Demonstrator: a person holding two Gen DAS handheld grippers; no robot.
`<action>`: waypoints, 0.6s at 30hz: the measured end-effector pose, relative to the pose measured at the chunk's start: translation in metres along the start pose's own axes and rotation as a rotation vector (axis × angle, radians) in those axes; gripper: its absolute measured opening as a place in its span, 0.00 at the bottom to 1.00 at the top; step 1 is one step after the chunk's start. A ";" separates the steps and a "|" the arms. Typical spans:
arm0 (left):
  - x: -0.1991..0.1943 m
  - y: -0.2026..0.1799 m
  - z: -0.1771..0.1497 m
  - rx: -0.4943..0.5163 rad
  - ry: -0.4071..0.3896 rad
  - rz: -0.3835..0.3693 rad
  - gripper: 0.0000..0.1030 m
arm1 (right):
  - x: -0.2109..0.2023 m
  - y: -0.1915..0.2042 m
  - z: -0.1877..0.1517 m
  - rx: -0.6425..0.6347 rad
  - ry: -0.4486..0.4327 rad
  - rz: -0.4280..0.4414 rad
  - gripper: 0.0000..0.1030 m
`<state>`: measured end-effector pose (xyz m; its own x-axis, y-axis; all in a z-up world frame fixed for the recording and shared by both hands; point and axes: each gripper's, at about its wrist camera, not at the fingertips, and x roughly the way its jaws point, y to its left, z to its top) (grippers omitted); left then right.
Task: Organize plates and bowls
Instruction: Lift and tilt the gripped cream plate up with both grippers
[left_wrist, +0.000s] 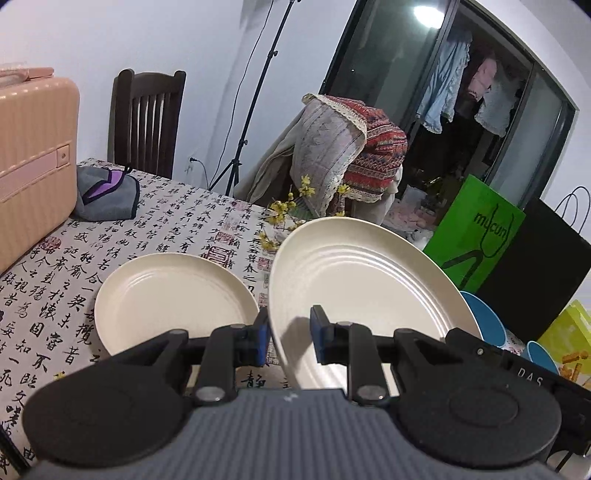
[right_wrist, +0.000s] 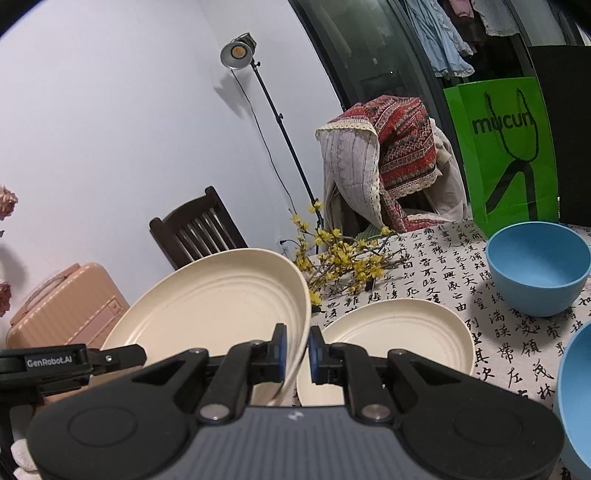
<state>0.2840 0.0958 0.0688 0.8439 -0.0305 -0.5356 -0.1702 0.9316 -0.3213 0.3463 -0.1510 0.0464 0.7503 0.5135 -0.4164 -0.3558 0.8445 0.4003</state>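
A large cream plate (left_wrist: 369, 280) (right_wrist: 214, 306) hangs tilted above the table, held from both sides. My left gripper (left_wrist: 290, 332) is shut on its left rim. My right gripper (right_wrist: 297, 350) is shut on the opposite rim; its black body (left_wrist: 524, 369) shows at the right of the left wrist view. A smaller cream plate (left_wrist: 173, 299) (right_wrist: 399, 339) lies flat on the calligraphy tablecloth (left_wrist: 55, 295), under and beside the raised one. Two blue bowls (right_wrist: 539, 269) (right_wrist: 576, 398) stand upright on the table to the right, partly hidden behind the plate in the left wrist view (left_wrist: 484, 321).
A pink suitcase (left_wrist: 33, 155) and a grey cloth (left_wrist: 107, 195) occupy the table's far left. Yellow flower sprigs (right_wrist: 340, 258) lie behind the plates. A green bag (left_wrist: 476, 232) and a black bag (left_wrist: 535, 266) stand at the far right. Chairs and a light stand lie beyond.
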 end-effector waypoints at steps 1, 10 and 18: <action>-0.002 -0.001 0.000 0.001 -0.002 -0.004 0.22 | -0.003 0.001 -0.001 0.000 -0.004 0.000 0.11; -0.017 -0.008 -0.005 0.017 -0.004 -0.035 0.22 | -0.028 0.002 -0.005 0.010 -0.032 -0.007 0.11; -0.032 -0.010 -0.007 0.006 0.005 -0.039 0.22 | -0.044 0.007 -0.007 0.009 -0.047 -0.008 0.11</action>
<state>0.2546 0.0844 0.0836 0.8473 -0.0691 -0.5266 -0.1337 0.9318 -0.3374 0.3070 -0.1672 0.0619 0.7785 0.4991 -0.3806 -0.3450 0.8468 0.4049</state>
